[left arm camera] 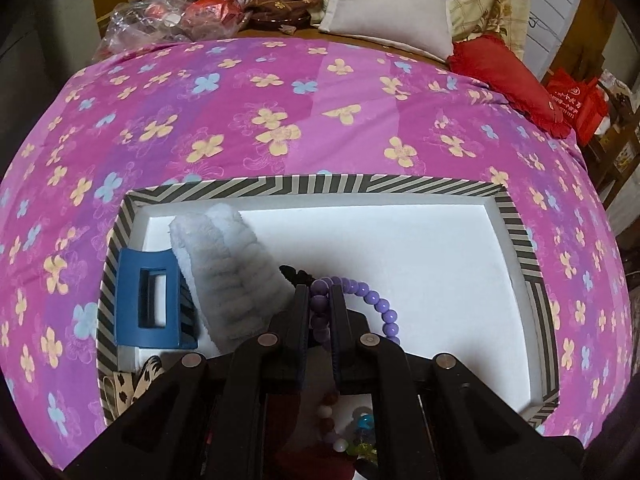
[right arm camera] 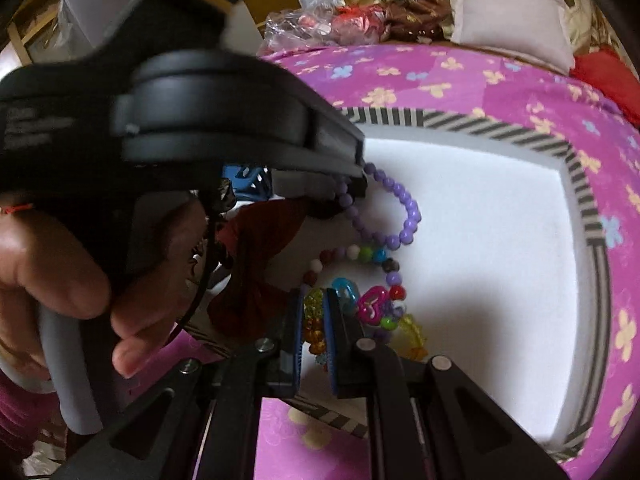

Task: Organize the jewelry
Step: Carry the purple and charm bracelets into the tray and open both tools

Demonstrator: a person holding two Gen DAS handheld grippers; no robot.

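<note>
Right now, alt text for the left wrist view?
The left gripper is shut on a purple bead bracelet above a white-lined box with a striped rim. The box sits on a pink floral bedspread. Inside, at left, lie a grey fluffy headband and a blue claw hair clip.

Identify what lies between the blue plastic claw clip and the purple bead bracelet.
A folded grey fluffy cloth, seen in the left wrist view, with the claw clip left and bracelet right.

A bed under a pink flowered quilt [left arm camera: 280,120], pale pillow [left arm camera: 388,20] and possibly clothes heaped behind.
</note>
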